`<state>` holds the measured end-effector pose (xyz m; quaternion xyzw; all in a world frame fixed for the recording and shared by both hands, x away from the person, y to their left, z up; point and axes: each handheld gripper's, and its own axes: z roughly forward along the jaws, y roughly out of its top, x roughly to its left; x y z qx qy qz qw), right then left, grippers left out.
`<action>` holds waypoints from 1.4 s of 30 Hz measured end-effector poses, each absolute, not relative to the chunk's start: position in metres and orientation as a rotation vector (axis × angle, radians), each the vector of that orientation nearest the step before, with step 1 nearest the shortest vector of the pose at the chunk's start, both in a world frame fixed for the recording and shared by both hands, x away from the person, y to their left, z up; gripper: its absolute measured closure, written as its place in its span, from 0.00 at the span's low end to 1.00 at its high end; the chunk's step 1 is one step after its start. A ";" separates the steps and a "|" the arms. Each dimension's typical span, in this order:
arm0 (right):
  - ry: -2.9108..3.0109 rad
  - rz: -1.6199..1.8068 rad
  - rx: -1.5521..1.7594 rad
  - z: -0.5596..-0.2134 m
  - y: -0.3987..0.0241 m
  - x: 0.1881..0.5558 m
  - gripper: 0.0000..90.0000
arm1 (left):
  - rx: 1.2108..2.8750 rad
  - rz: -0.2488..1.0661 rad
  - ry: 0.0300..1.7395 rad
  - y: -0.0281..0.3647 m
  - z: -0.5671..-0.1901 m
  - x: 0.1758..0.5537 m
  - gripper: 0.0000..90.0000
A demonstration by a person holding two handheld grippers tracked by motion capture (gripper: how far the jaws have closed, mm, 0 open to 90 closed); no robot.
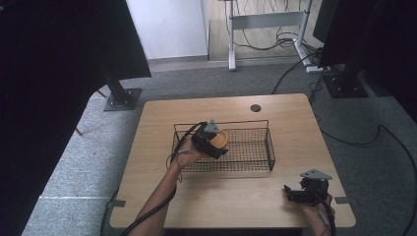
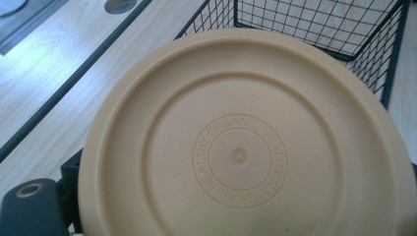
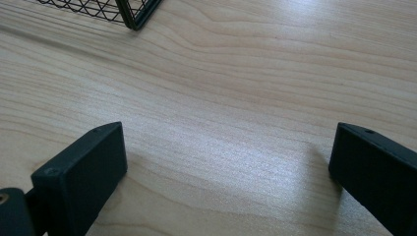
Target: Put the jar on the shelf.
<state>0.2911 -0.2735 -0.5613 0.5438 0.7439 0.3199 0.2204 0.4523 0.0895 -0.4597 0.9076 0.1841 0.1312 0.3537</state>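
A tan bowl hangs tilted over the left part of a black wire basket, and my left gripper is shut on its rim. In the left gripper view the bowl's underside faces the camera, showing a ring of embossed lettering, with the basket behind it. One black finger of that gripper shows at the bottom left. My right gripper rests low at the table's front right, open with bare wood between its jaws. The basket's corner lies ahead of it.
The wooden table has a round cable hole near its far edge. Black stands and cables rest on the grey carpet around it, and a desk frame stands further back.
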 end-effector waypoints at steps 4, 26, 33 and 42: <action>2.057 0.885 1.503 -0.561 -0.273 0.291 0.00 | 2.341 0.332 0.468 0.090 -0.465 0.456 0.11; 2.055 0.886 1.503 -0.561 -0.274 0.291 0.01 | 2.407 0.272 0.423 0.082 -0.498 0.472 0.11; 2.055 0.886 1.503 -0.561 -0.274 0.290 0.01 | 2.419 0.246 0.446 0.080 -0.504 0.475 0.11; 2.054 0.886 1.503 -0.561 -0.274 0.290 0.01 | 2.427 0.224 0.494 0.081 -0.505 0.478 0.11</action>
